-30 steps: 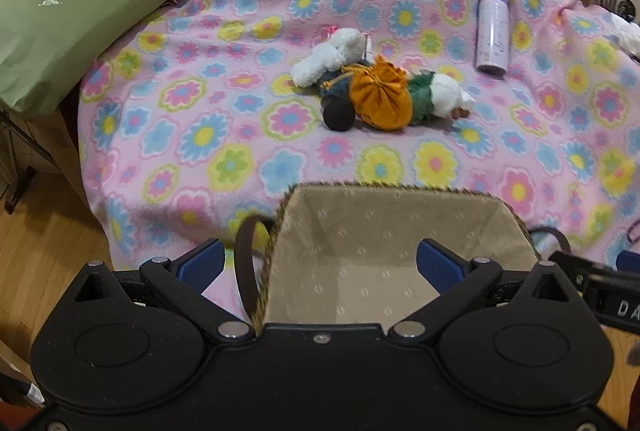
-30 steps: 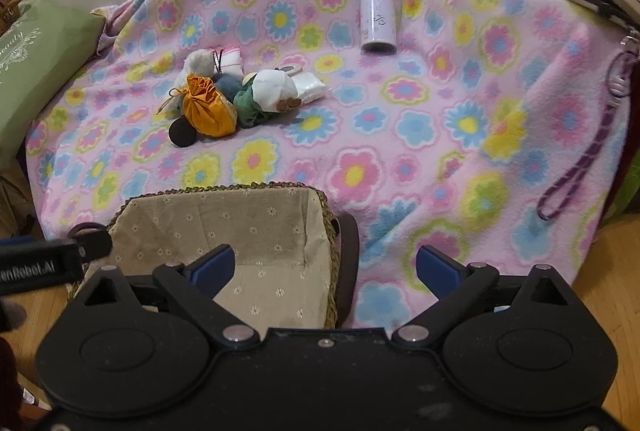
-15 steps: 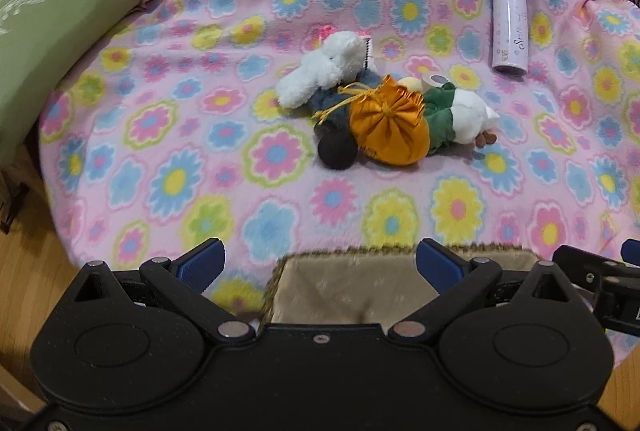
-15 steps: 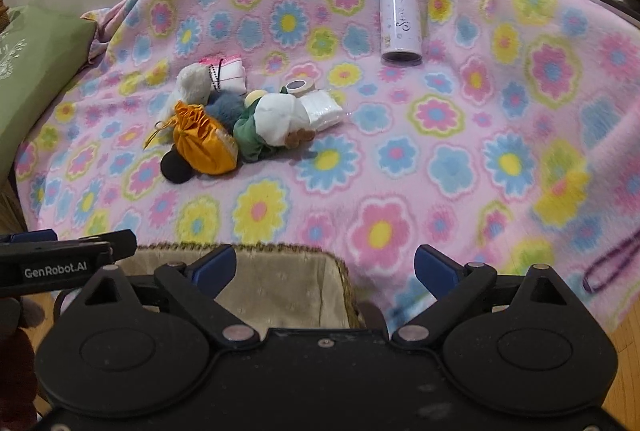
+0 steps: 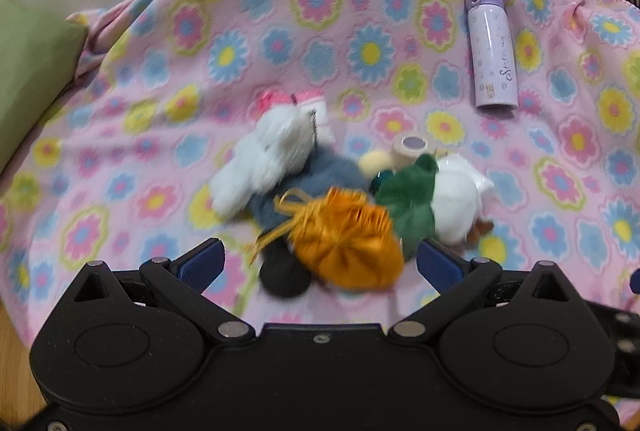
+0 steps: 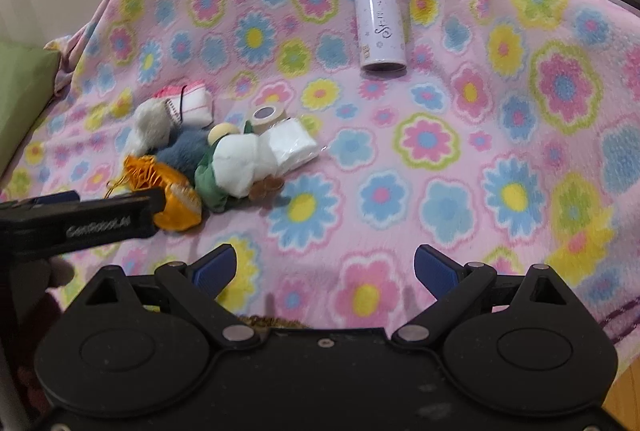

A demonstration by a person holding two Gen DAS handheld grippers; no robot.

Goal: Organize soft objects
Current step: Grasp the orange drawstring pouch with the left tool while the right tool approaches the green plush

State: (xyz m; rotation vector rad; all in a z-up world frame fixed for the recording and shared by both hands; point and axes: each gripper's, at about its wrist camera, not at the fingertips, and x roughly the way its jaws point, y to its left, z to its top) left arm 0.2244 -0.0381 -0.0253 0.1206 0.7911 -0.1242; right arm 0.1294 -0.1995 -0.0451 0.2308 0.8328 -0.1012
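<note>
Left wrist: left gripper (image 5: 318,263) had jaws apart, empty, straddling the orange pouch (image 5: 348,251) at the soft-toy pile's near edge, probably lined up for pickup. Right wrist: right gripper (image 6: 324,269) was spread wide, empty over the floral blanket (image 6: 460,159), well clear of the pile.

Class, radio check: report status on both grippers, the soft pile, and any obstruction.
Left gripper open, at orange pouch. Right gripper open, empty, over blanket. Soft pile unsorted, nothing held. Purple bottle lies apart, not in the way.

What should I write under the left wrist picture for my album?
Open left gripper nears an orange drawstring pouch in a pile of soft toys on a flowery blanket.
</note>
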